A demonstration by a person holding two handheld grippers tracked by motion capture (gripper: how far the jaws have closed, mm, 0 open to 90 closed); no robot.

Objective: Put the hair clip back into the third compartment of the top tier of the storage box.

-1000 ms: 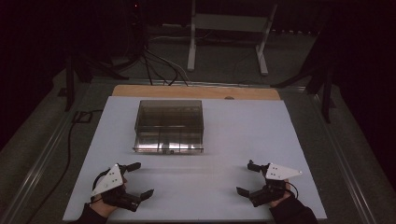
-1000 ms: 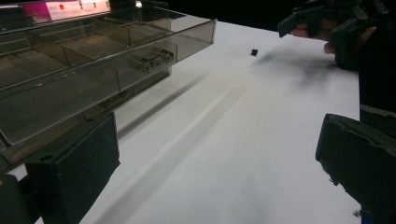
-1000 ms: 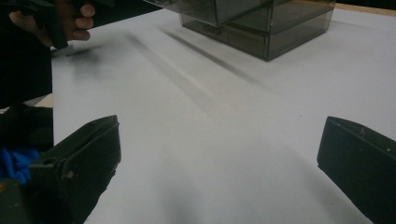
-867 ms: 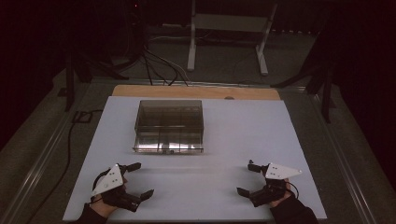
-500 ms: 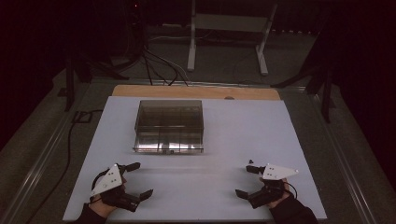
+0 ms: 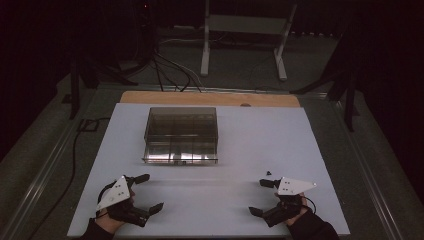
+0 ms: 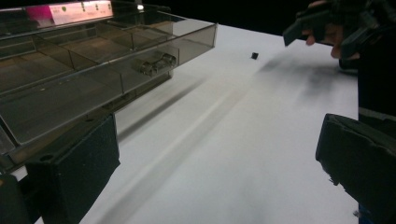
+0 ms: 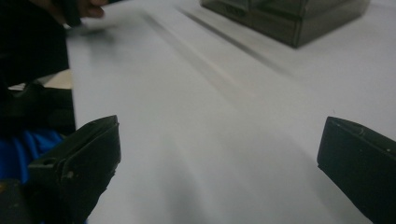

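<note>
Centrally, in the upper middle of the high view, a smoky clear box (image 6: 181, 135) stands on the white counter (image 6: 250, 135), its inside split by dividers into several compartments. In the left gripper view the box (image 7: 84, 60) takes up the upper left of the frame, and one small pale metallic piece (image 7: 156, 64) lies in a compartment at its near right end; the other compartments that can be seen look bare, though the tinted walls make that hard to tell. A pink-and-white label (image 7: 79, 10) sits along the top edge of the box. A tiny black part (image 6: 268, 173) lies on the counter at lower right of the high view, just above the right gripper (image 6: 263, 197) and apart from its fingers, not between them. The right gripper's fingers are spread wide with nothing between them. The left gripper (image 6: 150, 192), at lower left of the high view, also has its fingers spread wide and empty, well apart from the black part and just below the box's front edge.
</note>
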